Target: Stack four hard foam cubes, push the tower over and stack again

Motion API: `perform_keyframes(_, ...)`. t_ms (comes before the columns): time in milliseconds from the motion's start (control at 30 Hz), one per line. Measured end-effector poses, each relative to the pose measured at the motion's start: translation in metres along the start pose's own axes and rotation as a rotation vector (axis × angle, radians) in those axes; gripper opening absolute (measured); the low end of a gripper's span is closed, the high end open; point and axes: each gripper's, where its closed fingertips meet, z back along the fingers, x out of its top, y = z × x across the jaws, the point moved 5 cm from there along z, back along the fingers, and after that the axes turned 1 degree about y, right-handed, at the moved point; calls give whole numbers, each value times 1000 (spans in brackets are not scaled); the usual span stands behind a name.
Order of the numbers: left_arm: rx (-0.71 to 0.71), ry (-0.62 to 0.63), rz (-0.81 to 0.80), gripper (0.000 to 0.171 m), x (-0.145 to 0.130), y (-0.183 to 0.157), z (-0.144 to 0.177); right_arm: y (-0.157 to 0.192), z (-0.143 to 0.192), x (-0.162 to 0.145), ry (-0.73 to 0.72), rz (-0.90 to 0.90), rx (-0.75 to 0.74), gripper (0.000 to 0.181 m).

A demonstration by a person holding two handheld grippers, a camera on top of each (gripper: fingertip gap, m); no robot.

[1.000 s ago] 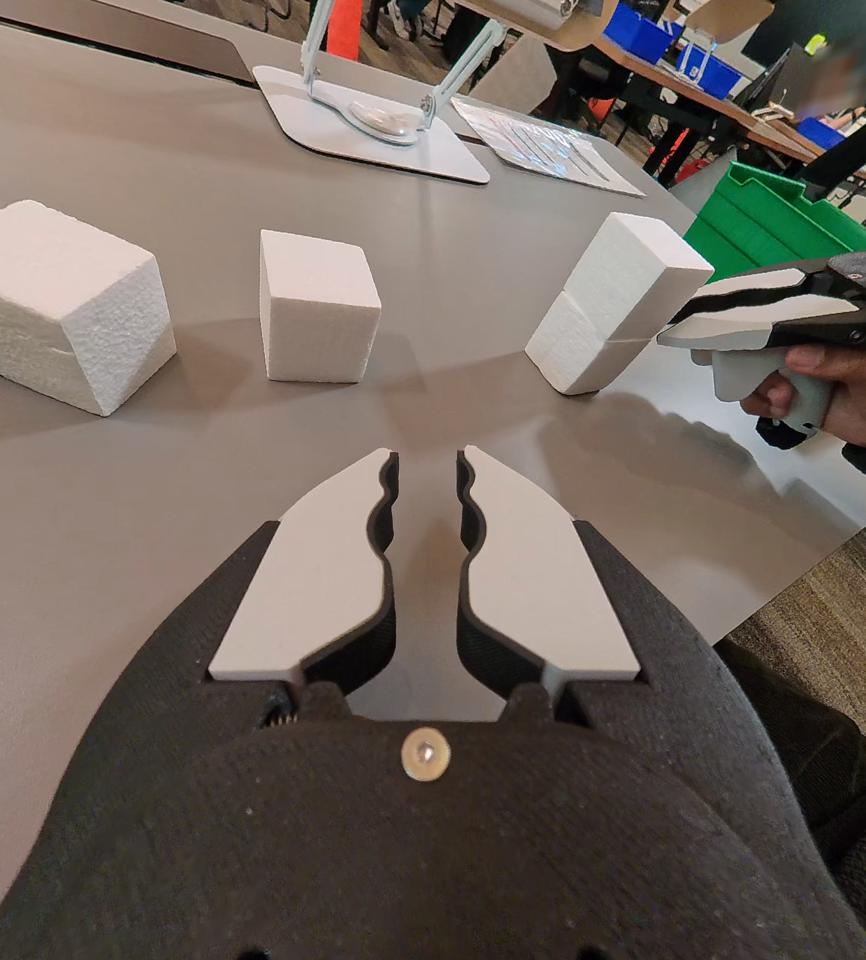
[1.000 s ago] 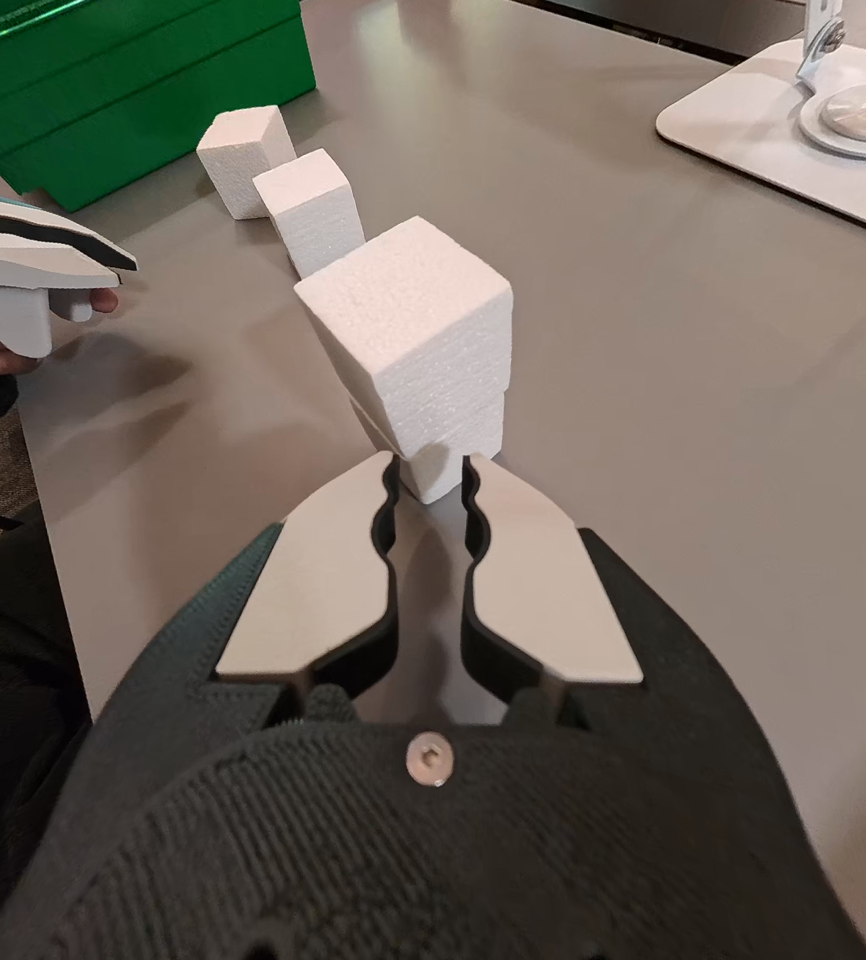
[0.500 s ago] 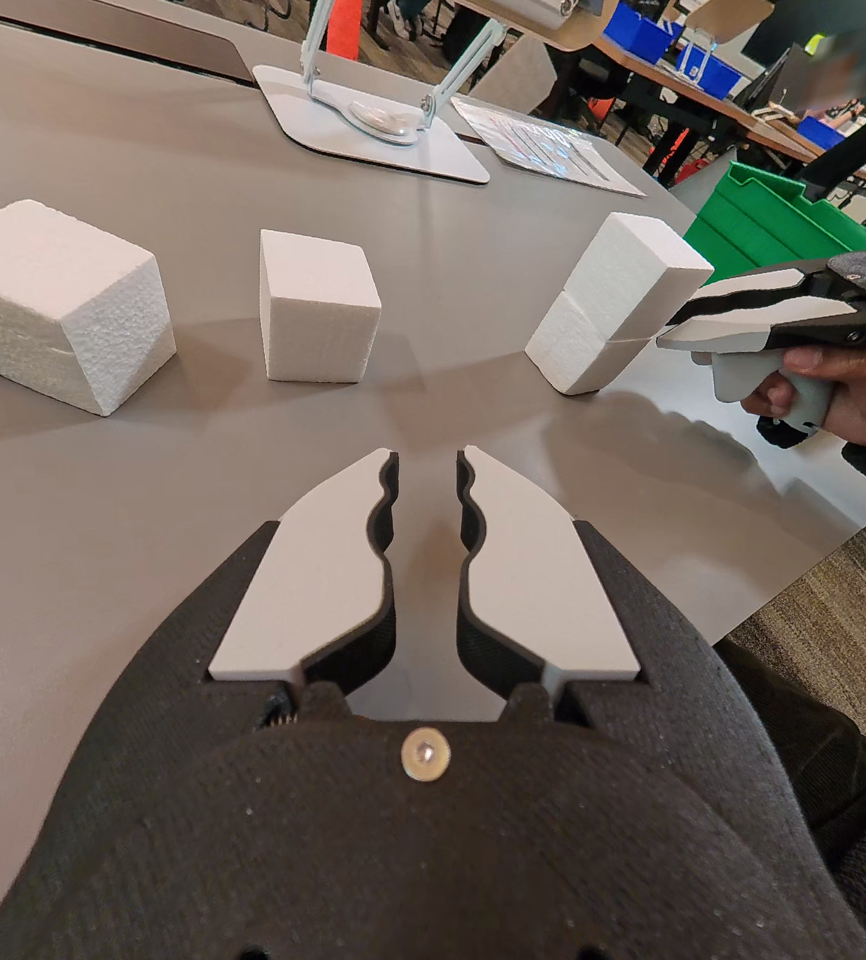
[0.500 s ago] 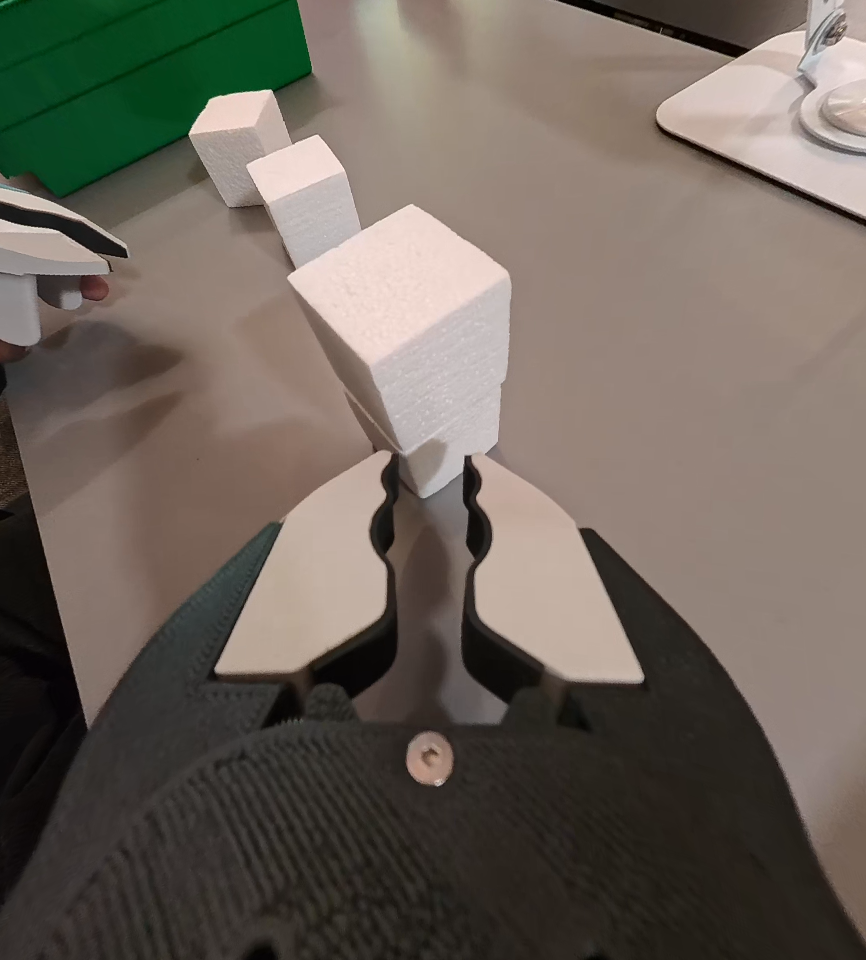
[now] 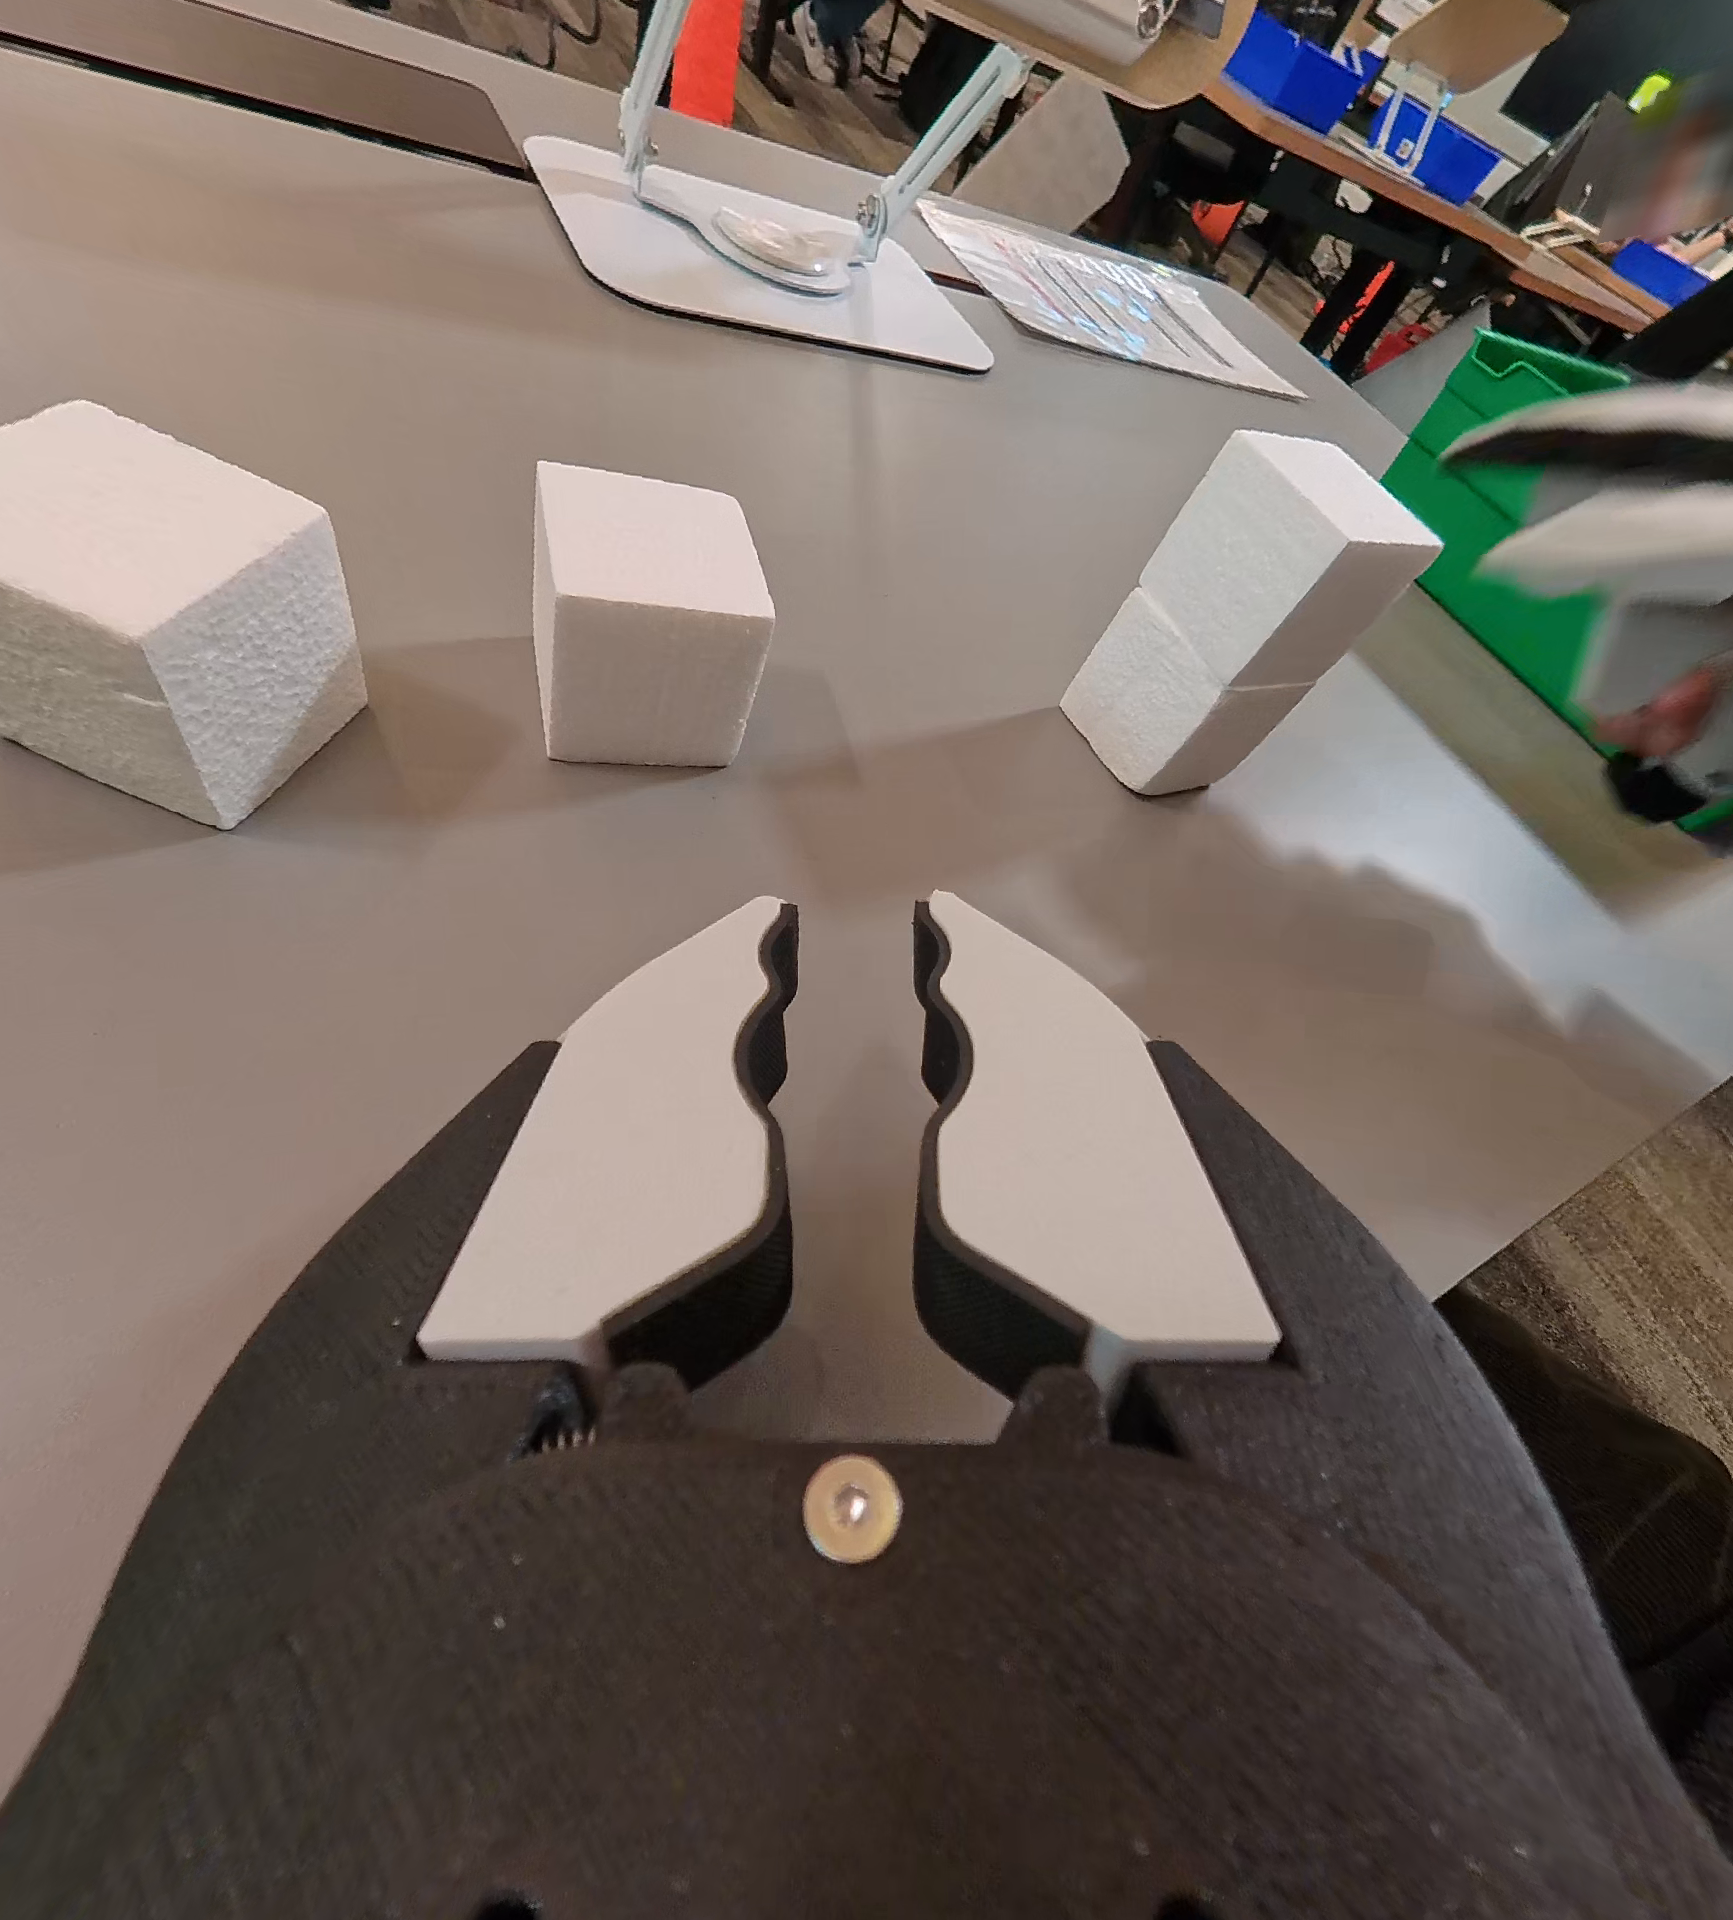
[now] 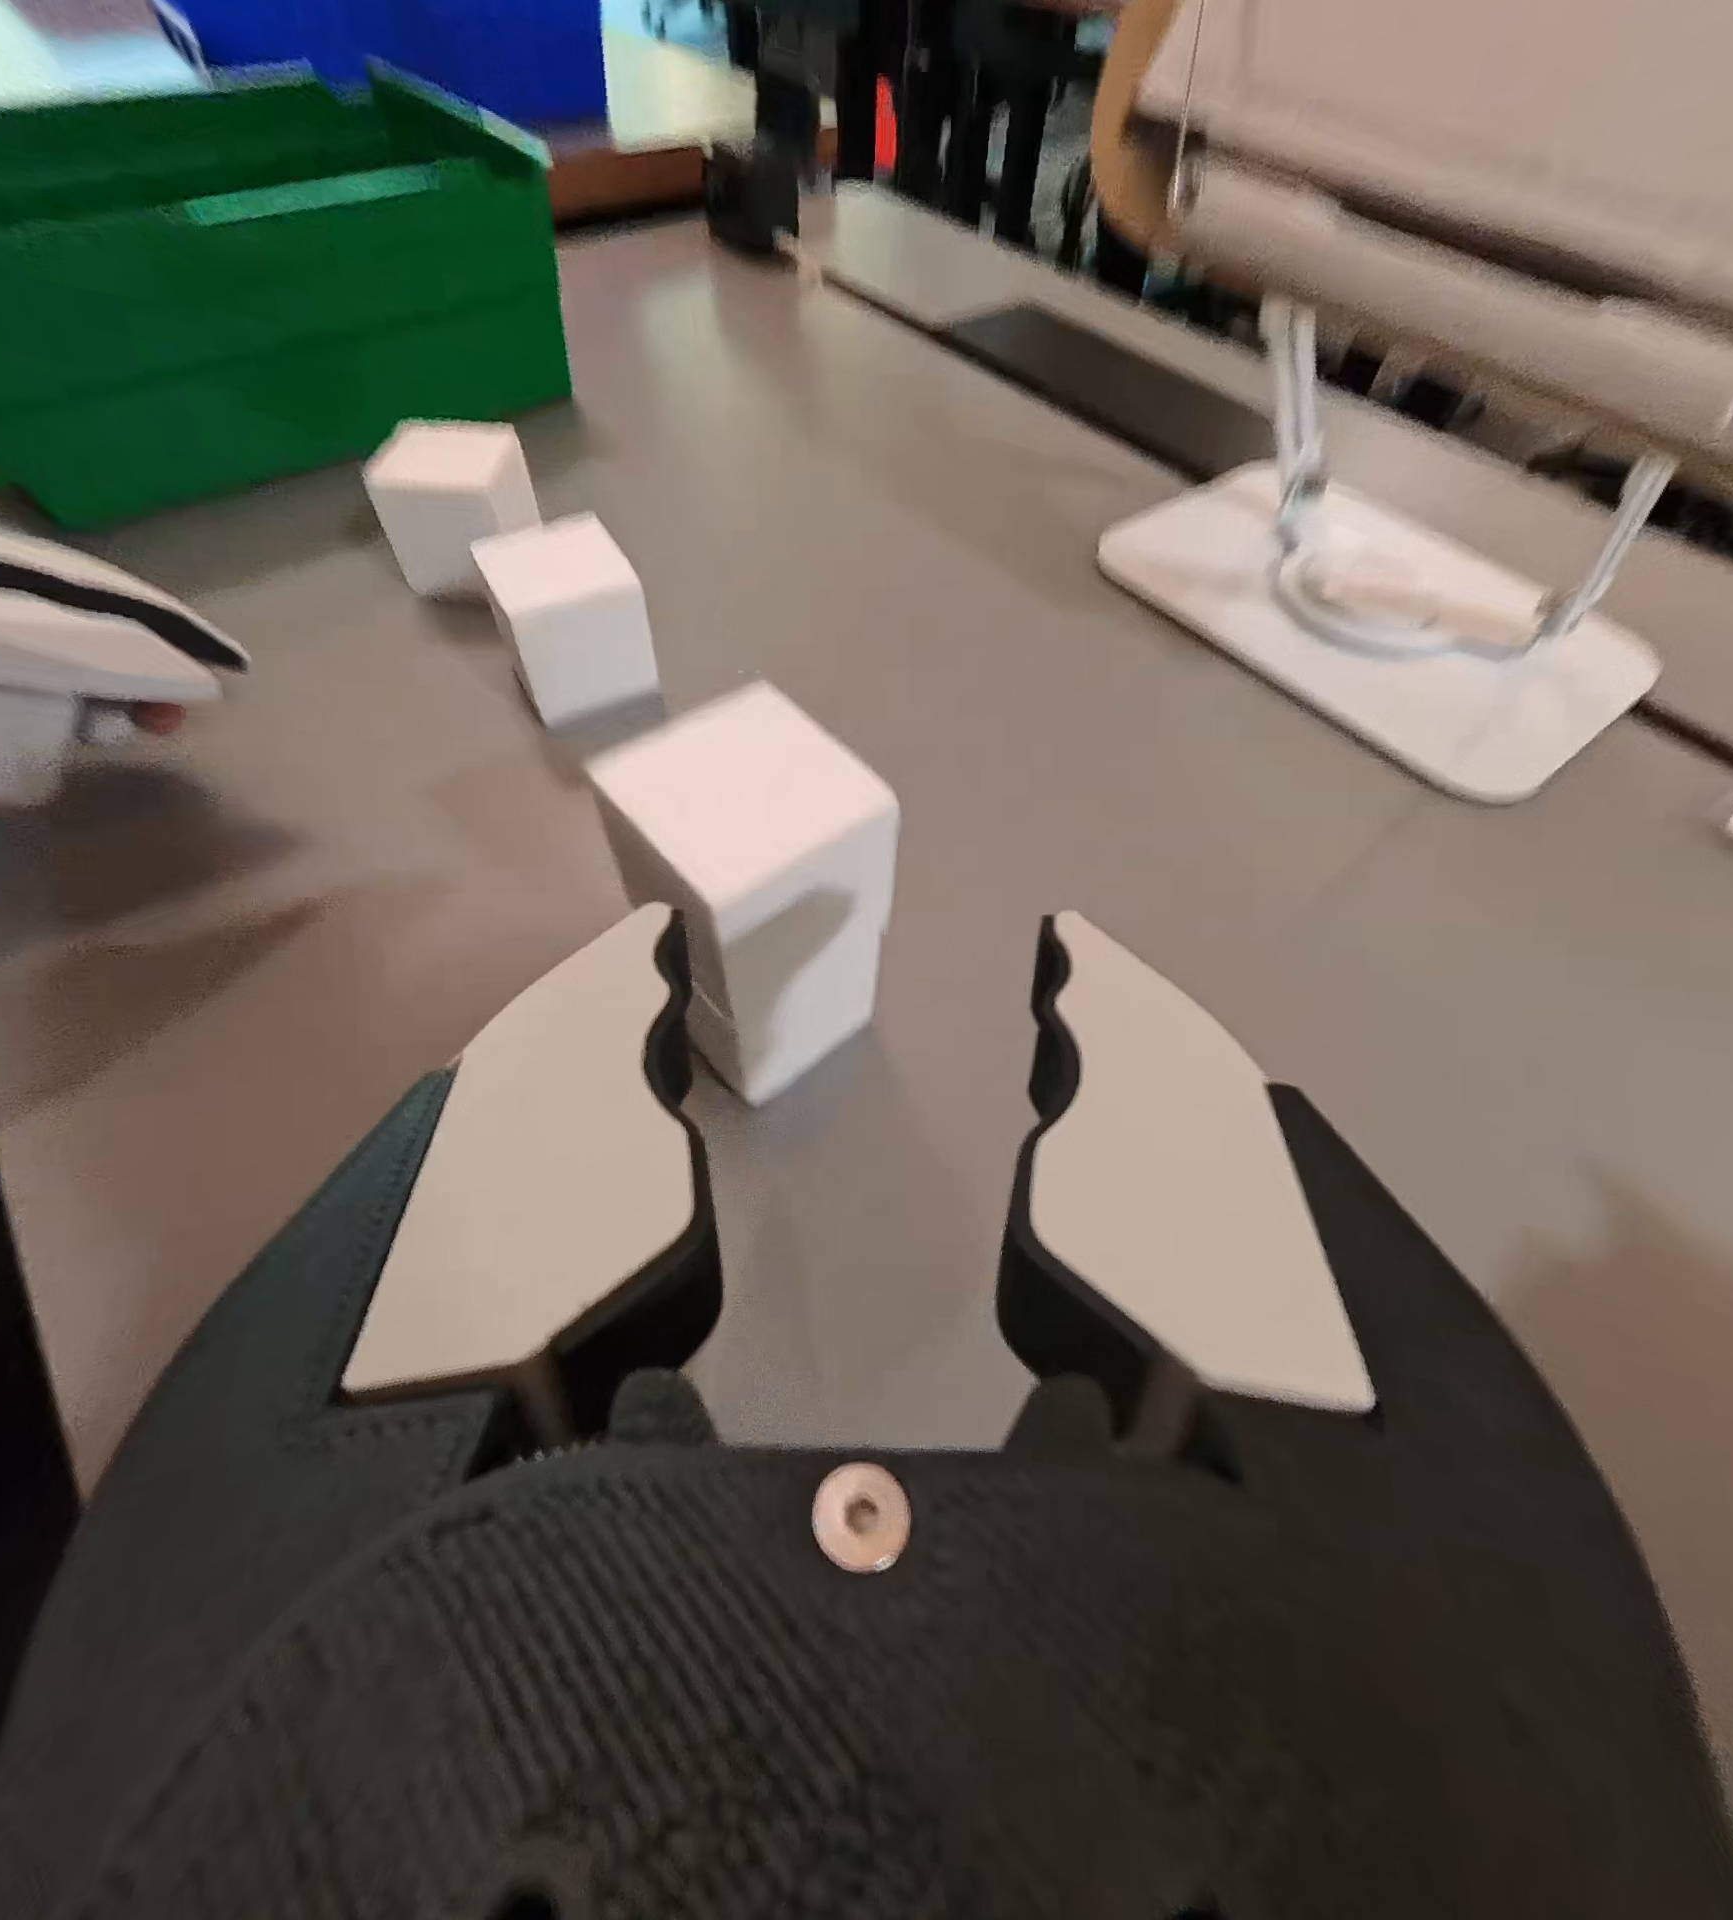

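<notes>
Right gripper (image 6: 857,920): while it hangs over the grey table (image 6: 1205,1018), fingers wide apart, near the stacked foam blocks (image 6: 753,883).
Left gripper (image 5: 857,909): fingers slightly apart, holding nothing.
Far left: green bin (image 6: 218,312).

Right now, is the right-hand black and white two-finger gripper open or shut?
Open. The right gripper has a wide gap between its fingertips, with bare grey table showing through; the stacked white foam blocks sit just ahead, ungrasped.
</notes>
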Motion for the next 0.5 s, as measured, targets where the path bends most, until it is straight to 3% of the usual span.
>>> perform_keyframes(133,15,-12,13,22,2,2,1,54,4,48,-160,-12,162,52)
perform_keyframes(200,31,-34,32,22,4,7,3,95,-10,57,-188,-64,299,57)
perform_keyframes(267,58,-60,63,23,7,13,7,131,-35,50,-126,-41,363,68)
perform_keyframes(367,95,-99,109,24,12,23,13,153,-80,37,-52,80,236,79)
perform_keyframes(500,130,-147,156,24,17,32,19,159,-131,40,43,95,105,91)
